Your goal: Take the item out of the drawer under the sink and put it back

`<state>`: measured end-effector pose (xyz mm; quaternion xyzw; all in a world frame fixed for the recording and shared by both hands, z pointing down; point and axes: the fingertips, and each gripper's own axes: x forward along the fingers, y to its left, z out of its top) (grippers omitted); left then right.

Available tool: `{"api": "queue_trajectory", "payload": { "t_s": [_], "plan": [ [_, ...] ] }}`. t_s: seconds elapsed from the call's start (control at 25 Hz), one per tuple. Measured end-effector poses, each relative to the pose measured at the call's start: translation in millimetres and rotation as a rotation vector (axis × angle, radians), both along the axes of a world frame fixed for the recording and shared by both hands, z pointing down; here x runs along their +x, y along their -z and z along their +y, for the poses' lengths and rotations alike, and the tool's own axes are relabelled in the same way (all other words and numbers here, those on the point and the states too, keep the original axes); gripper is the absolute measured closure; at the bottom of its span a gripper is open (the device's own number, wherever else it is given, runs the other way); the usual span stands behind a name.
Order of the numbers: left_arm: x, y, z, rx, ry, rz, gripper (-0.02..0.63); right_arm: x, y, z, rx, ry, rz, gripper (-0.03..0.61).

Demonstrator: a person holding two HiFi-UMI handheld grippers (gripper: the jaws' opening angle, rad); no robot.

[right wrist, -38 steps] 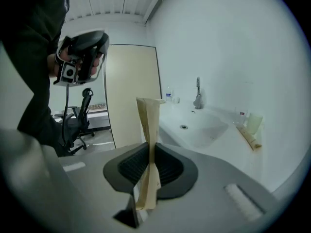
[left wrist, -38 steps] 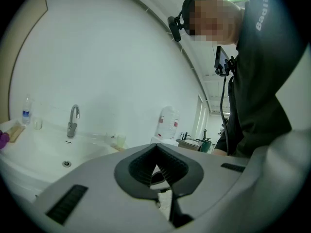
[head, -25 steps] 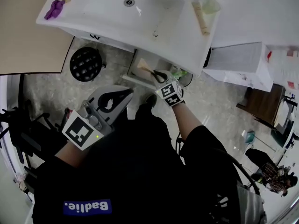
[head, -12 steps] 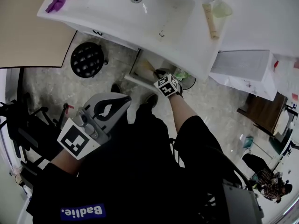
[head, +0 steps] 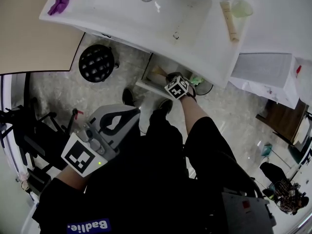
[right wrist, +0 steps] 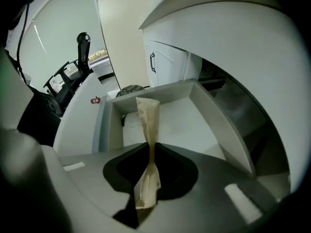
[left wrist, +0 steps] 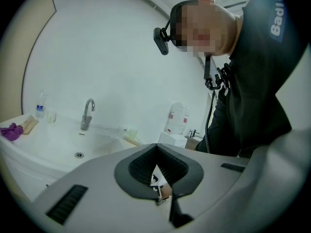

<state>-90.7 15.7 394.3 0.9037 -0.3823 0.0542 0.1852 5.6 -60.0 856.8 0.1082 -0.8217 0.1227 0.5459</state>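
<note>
Tightly inside right hand-held gripper [right wrist: 150, 148]: packet [right wrist: 147, 114]

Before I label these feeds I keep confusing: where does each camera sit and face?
Head view: head-mounted, steeply down: sink, drawer, arms, left gripper, right gripper.
Left gripper view: rides it, across the sink; own jaws, torso.
Right gripper view: rides it, into the drawer; jaws gripping paper packet.
Shared with head view: sink; drawer.
</note>
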Motion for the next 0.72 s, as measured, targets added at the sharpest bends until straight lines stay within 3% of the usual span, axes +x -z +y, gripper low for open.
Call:
{"api": "queue_trajectory", "payload": {
  "t_s": [0.44,0.72],
  "plan": [
    [-3,-13,7,-0.03,0.012,-0.034,0.609,1,-29,1,-0.026,0.009,0.081,0.524],
    [0,-3,7,-0.021,0.027,-0.028,0.609,9,-6,1,-0.07,-0.056,0.038,0.468]
  ]
}}
